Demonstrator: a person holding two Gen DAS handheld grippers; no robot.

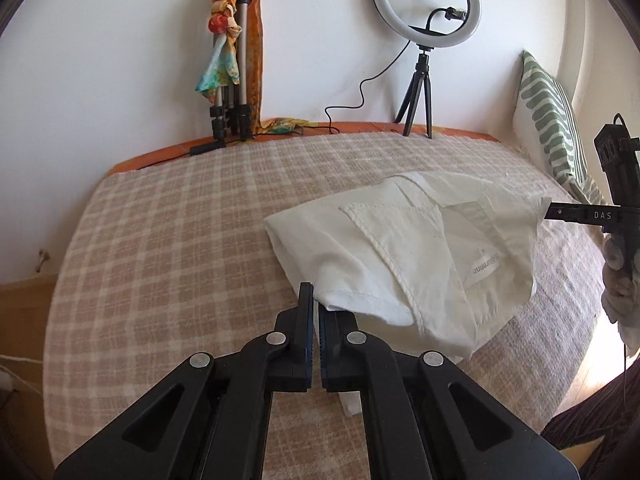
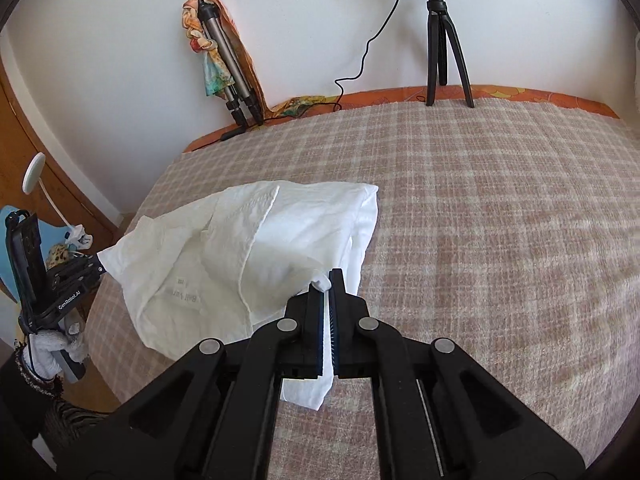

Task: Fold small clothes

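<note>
A small white garment (image 1: 404, 248) hangs stretched between my two grippers above a checked blanket (image 1: 180, 220), its far part resting on the blanket. My left gripper (image 1: 316, 296) is shut on one hem corner. At the right edge of the left wrist view, my right gripper (image 1: 550, 211) pinches the other corner. In the right wrist view the white garment (image 2: 248, 240) sags with a label showing, and my right gripper (image 2: 327, 282) is shut on a bunched bit of cloth. The left gripper (image 2: 98, 266) holds the far corner at the left.
A ring light on a small black tripod (image 1: 420, 92) and a folded tripod draped with colourful scarves (image 1: 230, 60) stand against the white wall. A green-striped pillow (image 1: 548, 120) leans at the right. A wooden cabinet (image 2: 48, 168) stands left of the bed.
</note>
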